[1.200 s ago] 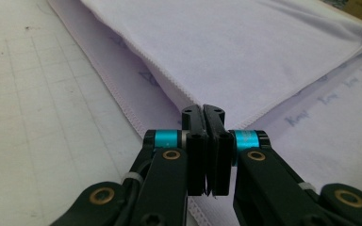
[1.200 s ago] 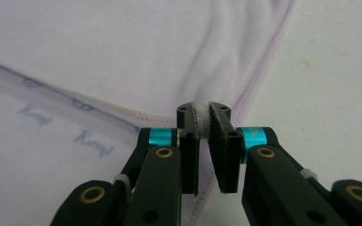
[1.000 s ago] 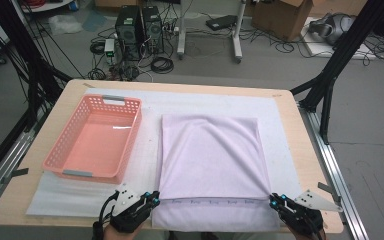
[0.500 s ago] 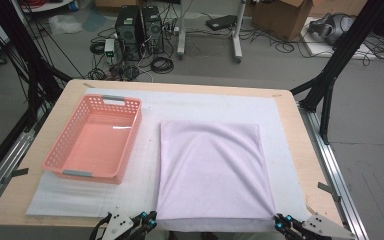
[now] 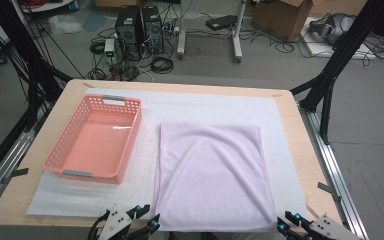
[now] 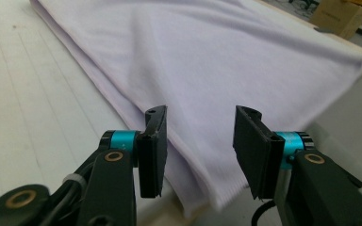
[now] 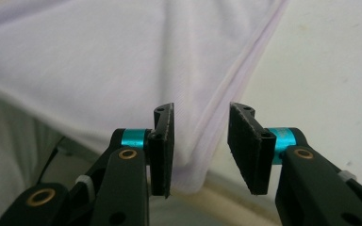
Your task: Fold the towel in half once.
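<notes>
A folded pale lilac towel [image 5: 212,175] lies flat on the white mat [image 5: 205,107], right of a pink basket [image 5: 94,138]. The left gripper [image 5: 145,216] and right gripper [image 5: 287,222] sit at its near corners, jaws just opened, apparently clear of the cloth.

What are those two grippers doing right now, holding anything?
Left gripper: open, jaws just opened, holding nothing; the towel corner lies beyond.
Right gripper: open, jaws just opened, holding nothing.
</notes>
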Motion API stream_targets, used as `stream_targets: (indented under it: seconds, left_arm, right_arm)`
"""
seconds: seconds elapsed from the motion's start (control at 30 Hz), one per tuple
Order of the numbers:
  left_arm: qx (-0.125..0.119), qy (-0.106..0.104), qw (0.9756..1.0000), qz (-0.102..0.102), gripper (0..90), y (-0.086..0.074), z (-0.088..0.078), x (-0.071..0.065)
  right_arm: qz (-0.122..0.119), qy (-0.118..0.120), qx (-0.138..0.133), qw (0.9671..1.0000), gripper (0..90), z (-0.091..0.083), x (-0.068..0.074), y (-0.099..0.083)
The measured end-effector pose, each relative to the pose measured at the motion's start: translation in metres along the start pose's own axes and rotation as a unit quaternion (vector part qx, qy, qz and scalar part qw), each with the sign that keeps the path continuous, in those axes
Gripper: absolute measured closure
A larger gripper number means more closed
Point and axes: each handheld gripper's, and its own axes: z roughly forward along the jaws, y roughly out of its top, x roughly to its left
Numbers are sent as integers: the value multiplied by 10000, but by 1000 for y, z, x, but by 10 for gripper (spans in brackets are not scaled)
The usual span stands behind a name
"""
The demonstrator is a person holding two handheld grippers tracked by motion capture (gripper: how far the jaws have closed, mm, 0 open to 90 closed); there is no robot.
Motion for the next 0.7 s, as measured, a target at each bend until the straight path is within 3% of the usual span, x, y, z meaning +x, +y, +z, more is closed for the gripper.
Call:
stream_targets:
  seconds: [0.43,0.7]
  left_arm:
    - [24,112,9999,-24,561,33,42,34]
    - [196,159,9995,-169,544,49,82,64]
  right_arm:
    - [-12,-211,-76,9997,597,22,-20,22]
    - [20,-198,-7,9998,591,57,-44,43]
